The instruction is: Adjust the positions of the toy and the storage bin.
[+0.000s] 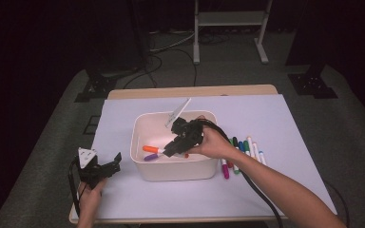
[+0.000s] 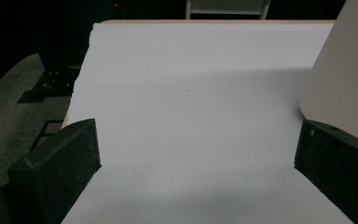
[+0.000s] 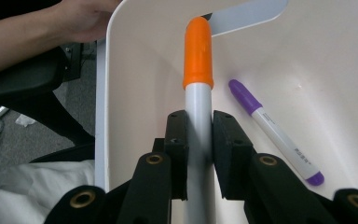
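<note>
Two tongs work at the bench [image 1: 123,190], which is covered by a white sheet. The right tongs [image 3: 199,140] pinch the white barrel of an orange-capped marker [image 3: 198,56], their black pads pressed against it on both sides just below the cap. In the high view the right tongs [image 1: 171,148] reach down into the white bin [image 1: 176,171], which stands near the middle of the bench, and the marker's orange cap points toward the bin's left wall. A purple-capped marker [image 3: 275,135] lies on the bin's floor just beside the held one, apart from it. The left tongs [image 1: 111,166] rest on the sheet to the left of the bin, near the bench's front left corner; their jaws stand spread wide with nothing between them, and the bin's outer wall shows just past one jaw. More markers [image 1: 240,152] lie in a loose row on the sheet to the right of the bin, close against its side.
</note>
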A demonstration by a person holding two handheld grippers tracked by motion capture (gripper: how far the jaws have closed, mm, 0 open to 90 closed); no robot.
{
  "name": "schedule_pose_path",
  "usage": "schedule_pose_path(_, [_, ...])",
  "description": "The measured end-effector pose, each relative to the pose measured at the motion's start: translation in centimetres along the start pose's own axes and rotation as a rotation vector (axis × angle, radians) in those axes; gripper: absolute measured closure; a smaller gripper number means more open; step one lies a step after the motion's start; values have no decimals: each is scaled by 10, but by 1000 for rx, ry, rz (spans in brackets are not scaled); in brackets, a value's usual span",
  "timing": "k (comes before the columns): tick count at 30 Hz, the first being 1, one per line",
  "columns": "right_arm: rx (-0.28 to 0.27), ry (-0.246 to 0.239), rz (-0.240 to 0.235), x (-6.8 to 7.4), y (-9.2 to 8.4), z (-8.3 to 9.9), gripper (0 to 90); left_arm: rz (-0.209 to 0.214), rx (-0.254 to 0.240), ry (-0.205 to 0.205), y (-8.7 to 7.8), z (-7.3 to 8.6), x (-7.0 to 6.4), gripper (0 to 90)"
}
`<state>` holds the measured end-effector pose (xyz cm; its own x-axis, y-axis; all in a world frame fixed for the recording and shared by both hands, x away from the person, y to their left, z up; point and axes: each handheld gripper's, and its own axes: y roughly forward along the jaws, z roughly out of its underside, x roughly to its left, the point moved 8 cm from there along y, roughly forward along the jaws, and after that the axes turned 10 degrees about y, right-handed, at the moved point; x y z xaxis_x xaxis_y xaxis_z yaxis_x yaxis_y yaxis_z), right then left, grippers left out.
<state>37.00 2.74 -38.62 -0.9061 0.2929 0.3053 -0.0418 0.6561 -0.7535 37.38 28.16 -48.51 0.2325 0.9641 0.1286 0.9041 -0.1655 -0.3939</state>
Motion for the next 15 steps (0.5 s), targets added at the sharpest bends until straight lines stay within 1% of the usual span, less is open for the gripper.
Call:
schedule_pose_path(5, [22, -6, -7, 1, 8, 0, 758, 1, -2, 1, 0, 0, 0, 0])
schedule_pose_path(7, [42, -14, -7, -1, 12, 1, 758, 1, -4, 0, 0, 0, 0, 0])
schedule_pose_path(11, [57, -11, -9, -2, 16, 2, 757, -1, -2, -1, 0, 0, 0, 0])
schedule_pose_path(15, [91, -18, 0, -2, 23, 5, 757, 0, -3, 0, 0, 0, 0, 0])
